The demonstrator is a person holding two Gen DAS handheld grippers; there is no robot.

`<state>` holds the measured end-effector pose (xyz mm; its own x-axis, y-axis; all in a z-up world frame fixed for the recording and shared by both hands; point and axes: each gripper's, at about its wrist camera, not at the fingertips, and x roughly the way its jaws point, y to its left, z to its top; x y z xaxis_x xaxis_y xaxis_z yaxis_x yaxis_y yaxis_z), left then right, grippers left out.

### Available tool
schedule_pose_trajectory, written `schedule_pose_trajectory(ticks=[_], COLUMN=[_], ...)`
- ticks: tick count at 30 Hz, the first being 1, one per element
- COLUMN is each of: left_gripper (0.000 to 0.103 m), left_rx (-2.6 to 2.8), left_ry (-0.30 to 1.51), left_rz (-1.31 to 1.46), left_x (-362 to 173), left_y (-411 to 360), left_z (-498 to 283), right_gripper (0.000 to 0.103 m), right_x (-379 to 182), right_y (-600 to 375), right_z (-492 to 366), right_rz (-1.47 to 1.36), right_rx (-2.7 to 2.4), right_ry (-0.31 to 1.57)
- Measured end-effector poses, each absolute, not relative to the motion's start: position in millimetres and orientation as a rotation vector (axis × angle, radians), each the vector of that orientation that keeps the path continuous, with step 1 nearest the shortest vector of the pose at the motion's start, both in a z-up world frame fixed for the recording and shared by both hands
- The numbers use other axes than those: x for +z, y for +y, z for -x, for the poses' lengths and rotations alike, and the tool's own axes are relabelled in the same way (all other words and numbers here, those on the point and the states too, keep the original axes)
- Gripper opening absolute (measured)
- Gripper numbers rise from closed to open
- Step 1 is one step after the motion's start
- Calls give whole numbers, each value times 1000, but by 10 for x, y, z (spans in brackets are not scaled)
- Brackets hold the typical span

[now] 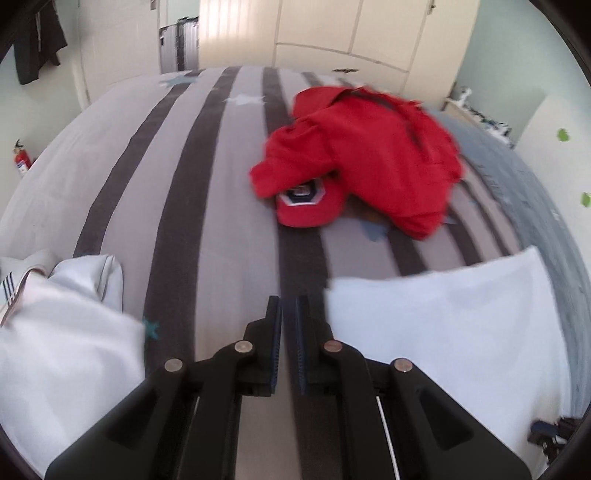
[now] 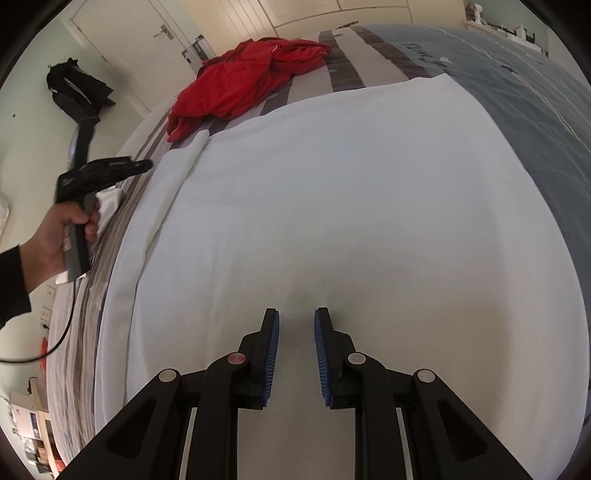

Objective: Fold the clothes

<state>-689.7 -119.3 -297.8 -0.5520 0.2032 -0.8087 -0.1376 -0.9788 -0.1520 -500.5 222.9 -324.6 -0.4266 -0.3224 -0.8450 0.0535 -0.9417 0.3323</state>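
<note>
A white garment (image 2: 351, 206) lies spread flat on the striped bed; its corner also shows in the left wrist view (image 1: 443, 325). A crumpled red garment (image 1: 362, 158) with a badge lies farther up the bed, also in the right wrist view (image 2: 243, 81). My left gripper (image 1: 289, 301) hovers above the striped sheet between two white cloths, its jaws nearly closed and holding nothing; it shows from outside in the right wrist view (image 2: 146, 165). My right gripper (image 2: 296, 314) is open and empty just over the white garment.
Another white cloth (image 1: 62, 332) with striped trim lies at the left. The bed (image 1: 177, 184) has grey and dark stripes. Wardrobe doors (image 1: 351, 33) stand beyond the bed. A fire extinguisher (image 1: 20, 158) stands by the left wall. Dark clothes (image 2: 77, 92) hang by a door.
</note>
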Motion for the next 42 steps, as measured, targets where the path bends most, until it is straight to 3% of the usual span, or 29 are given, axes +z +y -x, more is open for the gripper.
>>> schedule_pose_trajectory(ticks=[6, 10, 19, 33, 35, 37, 42], left_gripper=[13, 14, 37, 38, 40, 40, 40], left_rx=[2527, 2503, 2450, 2556, 2563, 2569, 2575], left_ry=[-150, -98, -82, -138, -168, -199, -206], left_rz=[1343, 1327, 1358, 1494, 1544, 1584, 1624], left_x=[-2781, -2671, -2623, -2616, -2664, -2712, -2777], left_y=[-1136, -985, -713, -476, -440, -419, -352], left_z=[6145, 5527, 4351, 2830, 2633, 2478, 2201], right_gripper=[19, 30, 30, 31, 37, 52, 55], right_x=[-3074, -2960, -2818, -2776, -2794, -2804, -2964], right_y=[2319, 2439, 2902, 3953, 4138, 4307, 4618], right_z=[4753, 4462, 3601, 2427, 2308, 2203, 2056], right_rz=[-1524, -1526, -1598, -1707, -1723, -1723, -1753], right_rx=[-2504, -2552, -2660, -2759, -2762, -2779, -2759], right_ry=[-361, -361, -380, -306, -310, -315, -403])
